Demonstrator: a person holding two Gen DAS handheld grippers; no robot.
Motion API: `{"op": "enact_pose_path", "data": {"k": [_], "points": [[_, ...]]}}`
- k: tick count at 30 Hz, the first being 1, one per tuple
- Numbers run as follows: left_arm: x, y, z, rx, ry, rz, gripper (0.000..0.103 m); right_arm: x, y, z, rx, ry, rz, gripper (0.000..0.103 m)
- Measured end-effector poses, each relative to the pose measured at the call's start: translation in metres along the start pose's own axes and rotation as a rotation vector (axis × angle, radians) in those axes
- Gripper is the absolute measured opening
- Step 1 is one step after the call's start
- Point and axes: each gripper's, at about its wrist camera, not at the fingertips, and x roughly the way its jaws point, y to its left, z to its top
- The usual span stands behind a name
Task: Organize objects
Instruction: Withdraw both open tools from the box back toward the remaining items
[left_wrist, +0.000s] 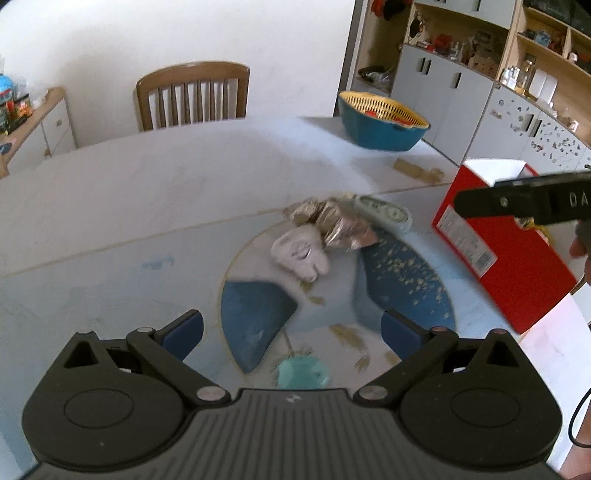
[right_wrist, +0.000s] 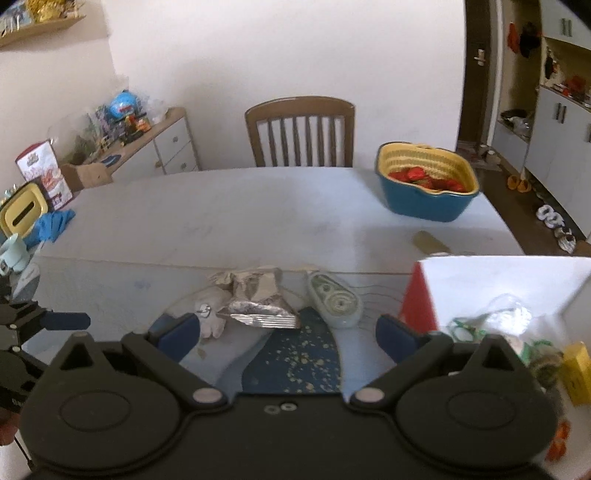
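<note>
On the table lie a white tooth-shaped keyring toy (left_wrist: 301, 256) (right_wrist: 212, 314), a crumpled silver foil wrapper (left_wrist: 334, 221) (right_wrist: 258, 301) and a pale green correction-tape dispenser (left_wrist: 384, 212) (right_wrist: 334, 301), close together. A red box (left_wrist: 506, 258) with a white inside (right_wrist: 509, 295) stands to their right and holds several small items. My left gripper (left_wrist: 291, 332) is open and empty, just short of the toy. My right gripper (right_wrist: 286, 332) is open and empty, just short of the wrapper and dispenser.
A blue basket with a yellow liner (left_wrist: 380, 122) (right_wrist: 426, 184) holds red items at the table's far right. A wooden chair (left_wrist: 192, 94) (right_wrist: 301, 131) stands behind the table. A blue cloth (right_wrist: 51, 223) lies at the table's left edge. Cabinets (left_wrist: 461, 85) line the right wall.
</note>
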Motion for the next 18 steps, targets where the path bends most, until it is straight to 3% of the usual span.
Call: {"op": "enact_pose_path", "data": {"k": [5, 18], "points": [[0.015, 0.002, -0.013, 0.013, 0.031, 0.000, 0.103, 0.017, 0.018, 0.004, -0.073, -0.002, 0.026, 0.101], [0.037, -0.012, -0.034, 0.098, 0.064, -0.016, 0.103, 0.073, 0.024, 0.027, -0.052, 0.062, 0.030, 0.092]]}}
